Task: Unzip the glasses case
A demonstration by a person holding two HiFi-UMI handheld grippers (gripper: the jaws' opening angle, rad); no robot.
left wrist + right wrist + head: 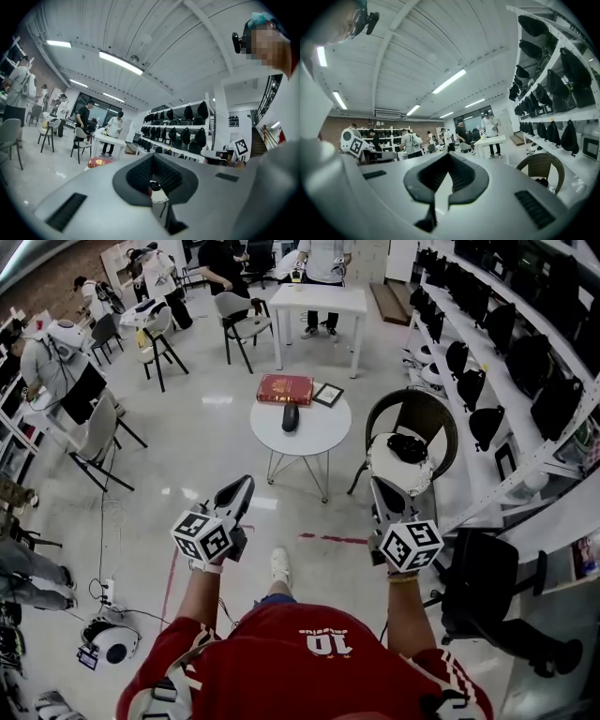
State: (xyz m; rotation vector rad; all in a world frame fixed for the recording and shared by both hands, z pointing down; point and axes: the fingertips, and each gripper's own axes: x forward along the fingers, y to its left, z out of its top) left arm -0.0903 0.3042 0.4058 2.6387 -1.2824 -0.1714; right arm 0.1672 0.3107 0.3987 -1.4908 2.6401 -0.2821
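Observation:
The black glasses case (291, 416) lies shut on a small round white table (319, 432) ahead of me, next to a red box (285, 388) and a small framed picture (328, 395). My left gripper (246, 484) and right gripper (377, 487) are held level and side by side, well short of the table, both shut and empty. In the left gripper view a dark shape that looks like the case (154, 186) shows through the notch of the closed jaws (152, 159). The right gripper view (447, 157) shows only floor through its notch.
A wicker chair (441, 423) with a black item on its white cushion stands right of the table. Shelves of black bags (506, 352) line the right wall. A white rectangular table (319, 301), chairs and several people fill the far and left side.

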